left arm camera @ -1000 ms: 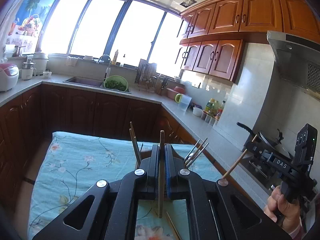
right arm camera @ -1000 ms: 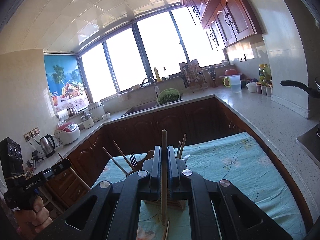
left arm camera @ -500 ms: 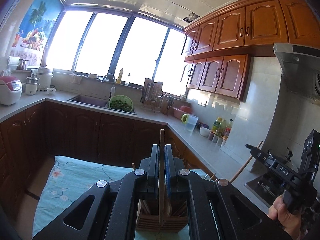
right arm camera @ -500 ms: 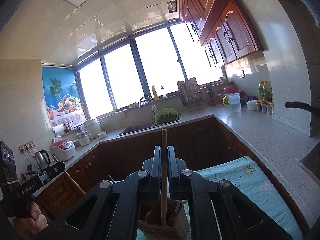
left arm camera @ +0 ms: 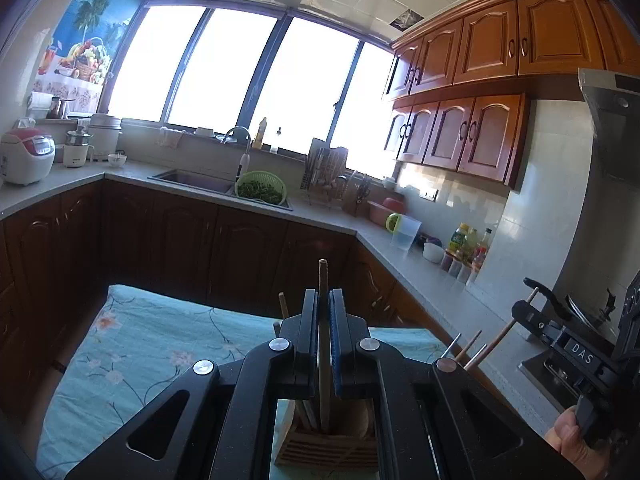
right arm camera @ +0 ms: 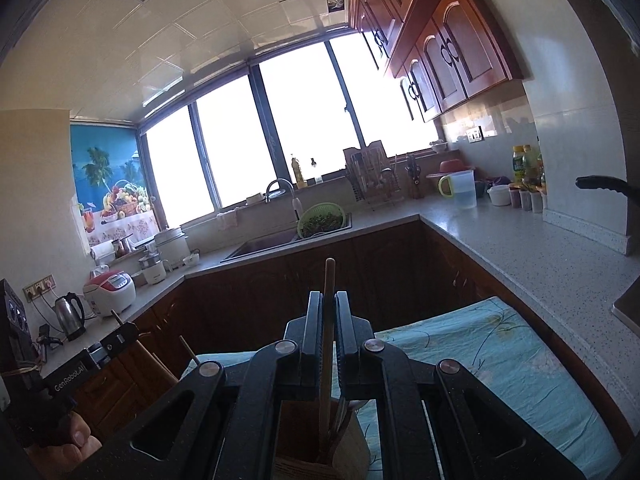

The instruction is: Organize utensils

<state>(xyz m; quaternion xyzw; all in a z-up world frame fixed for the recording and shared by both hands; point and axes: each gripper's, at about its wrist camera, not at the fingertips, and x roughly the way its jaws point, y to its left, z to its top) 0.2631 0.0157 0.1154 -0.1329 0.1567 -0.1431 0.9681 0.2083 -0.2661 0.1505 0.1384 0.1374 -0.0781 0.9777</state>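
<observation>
My left gripper (left arm camera: 323, 300) is shut on a wooden chopstick (left arm camera: 323, 344), held upright with its lower end inside a wooden utensil holder (left arm camera: 326, 446) below it. My right gripper (right arm camera: 329, 302) is shut on another wooden chopstick (right arm camera: 328, 340), whose lower end also reaches into the holder (right arm camera: 316, 456). The holder stands on a table with a light blue floral cloth (left arm camera: 140, 344). Other utensil handles (left arm camera: 466, 350) stick up from it. Each gripper shows in the other's view, at the right (left arm camera: 532, 312) and at the left (right arm camera: 120, 332).
Dark wood cabinets and a grey countertop (left arm camera: 424, 276) wrap around behind the table, with a sink and a green colander (left arm camera: 261, 189). A stove with a pan (left arm camera: 576, 312) is at the right. Appliances (right arm camera: 108, 292) stand on the left counter.
Both grippers tipped up and came in over the holder, so it now sits right below them. The chopsticks' lower ends have gone from above the cloth into the holder.
</observation>
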